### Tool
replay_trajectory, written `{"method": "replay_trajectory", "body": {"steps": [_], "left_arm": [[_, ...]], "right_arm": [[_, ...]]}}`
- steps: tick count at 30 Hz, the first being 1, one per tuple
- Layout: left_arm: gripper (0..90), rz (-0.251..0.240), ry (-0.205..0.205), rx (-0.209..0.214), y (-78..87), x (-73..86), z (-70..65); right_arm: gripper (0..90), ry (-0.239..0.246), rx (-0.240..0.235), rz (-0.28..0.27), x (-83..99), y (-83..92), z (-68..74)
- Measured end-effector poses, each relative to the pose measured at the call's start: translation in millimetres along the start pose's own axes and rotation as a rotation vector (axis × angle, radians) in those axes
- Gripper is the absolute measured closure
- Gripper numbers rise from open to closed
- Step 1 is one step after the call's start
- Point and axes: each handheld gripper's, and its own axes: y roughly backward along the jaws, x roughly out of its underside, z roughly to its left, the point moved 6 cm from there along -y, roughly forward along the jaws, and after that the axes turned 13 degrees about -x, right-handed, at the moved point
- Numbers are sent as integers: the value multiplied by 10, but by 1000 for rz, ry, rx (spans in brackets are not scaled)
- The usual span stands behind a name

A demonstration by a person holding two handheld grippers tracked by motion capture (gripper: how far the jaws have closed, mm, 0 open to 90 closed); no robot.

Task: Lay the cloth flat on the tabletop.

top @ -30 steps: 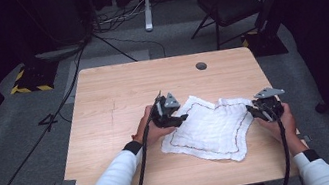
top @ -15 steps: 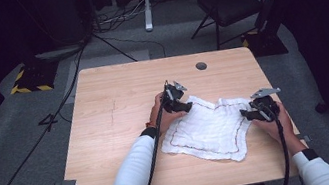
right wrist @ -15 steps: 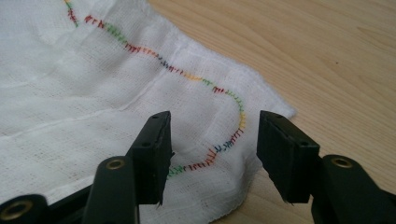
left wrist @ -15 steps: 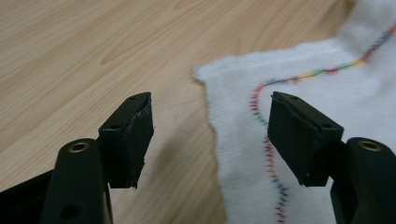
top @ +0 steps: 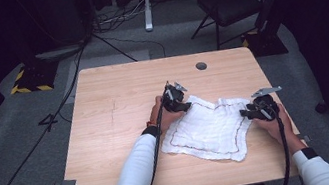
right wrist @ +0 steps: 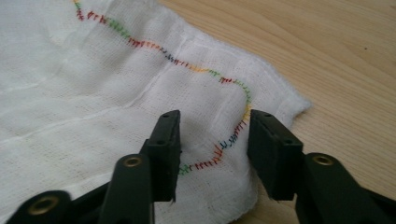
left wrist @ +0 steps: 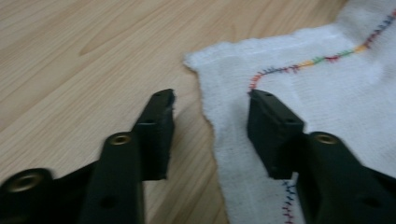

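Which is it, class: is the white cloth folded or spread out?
Spread out: the white cloth lies open on the table, stitched border visible around it, slightly rumpled.

1. The pale wooden table top [top: 123,130] shows a light grain and a smooth, faintly sheened finish.
2. The white woven cloth with multicoloured stitching [right wrist: 93,70] looks soft, matt and loosely woven, with a slightly fuzzy edge.
3. The black jaws of the left gripper [left wrist: 210,135] and the right gripper [right wrist: 212,154] look like matt hard plastic, set with small brass-coloured metal inserts.
4. The grey floor [top: 19,147] looks like rough matt carpet.
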Motion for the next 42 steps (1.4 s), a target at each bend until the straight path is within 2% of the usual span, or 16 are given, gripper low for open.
{"method": "replay_trajectory", "body": {"steps": [1,2,4,7,10,12,13,16,20,27,31,34,36,37,39,42], "left_arm": [[635,-1,-1,16,4,0,-13],[752,-2,-5,29,8,2,-20],[788,-5,3,48,9,4,-26],[860,-3,-6,43,16,9,-19],[866,0,-31,-4,39,11,14],[868,-11,-27,-31,74,12,69],[869,-19,-21,-42,109,11,113],[870,-49,-4,-60,228,5,234],[871,-69,22,-86,358,31,374],[871,-80,59,-136,488,106,593],[871,-77,72,-165,522,147,681],[870,-80,101,-188,549,179,755],[864,-90,104,-182,569,193,765],[859,-91,80,-182,582,205,759],[821,-93,66,-192,604,229,744],[732,-105,67,-172,675,271,719]], "right_arm": [[624,0,1,-2,-3,-4,9],[706,14,-2,0,-10,-11,23],[742,15,-7,-2,-15,-16,33],[824,41,-7,0,-32,-36,58],[836,58,10,0,-44,-46,63],[839,70,36,-3,-64,-53,61],[841,87,69,-10,-100,-62,58],[840,116,95,-8,-145,-82,78],[840,139,108,-38,-371,-156,139],[842,198,121,-32,-664,-379,205],[823,182,123,-54,-818,-456,203],[729,162,139,-71,-883,-511,199],[680,141,116,-68,-891,-530,219],[656,146,114,-66,-890,-525,232],[621,149,103,-58,-867,-490,241],[580,139,25,-55,-718,-383,247]]}}
